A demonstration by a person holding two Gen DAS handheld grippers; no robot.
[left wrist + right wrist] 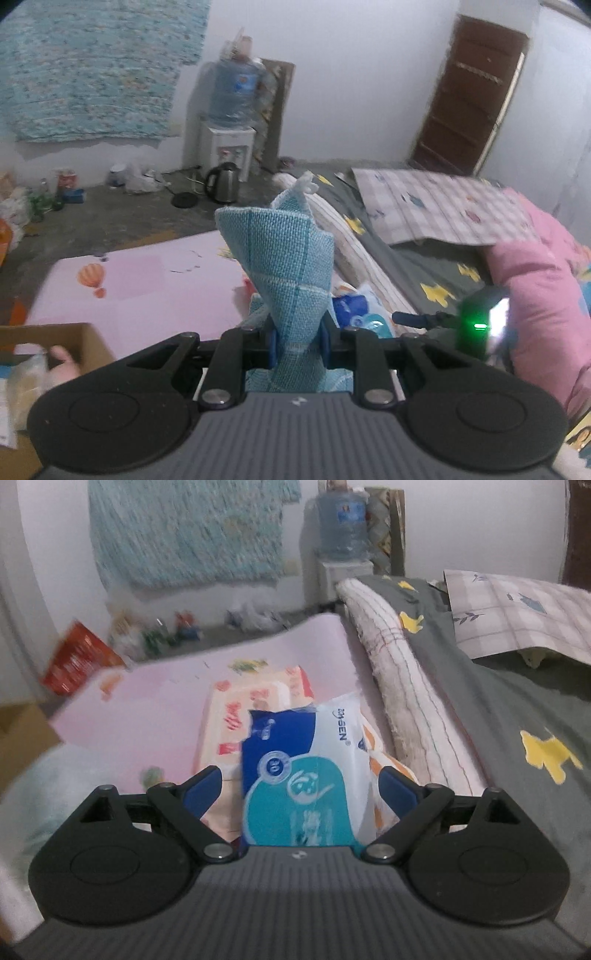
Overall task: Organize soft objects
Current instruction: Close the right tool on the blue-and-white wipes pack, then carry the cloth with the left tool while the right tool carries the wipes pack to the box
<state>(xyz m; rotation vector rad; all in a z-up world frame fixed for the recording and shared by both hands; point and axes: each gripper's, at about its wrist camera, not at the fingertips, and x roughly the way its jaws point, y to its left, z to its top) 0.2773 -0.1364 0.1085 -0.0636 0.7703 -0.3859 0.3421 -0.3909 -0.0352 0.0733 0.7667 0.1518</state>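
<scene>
While tilted downward | left hand-held gripper (298, 345) pinches blue cloth (284, 258)

A water dispenser (229, 155) carrying a large blue bottle (236, 90) stood against the white wall, with a dark electric kettle (222, 182) on the floor just beside it. A blue patterned cloth (96, 66) hung on the wall to the left. A brown wooden door (471, 99) stood at the far right.
</scene>
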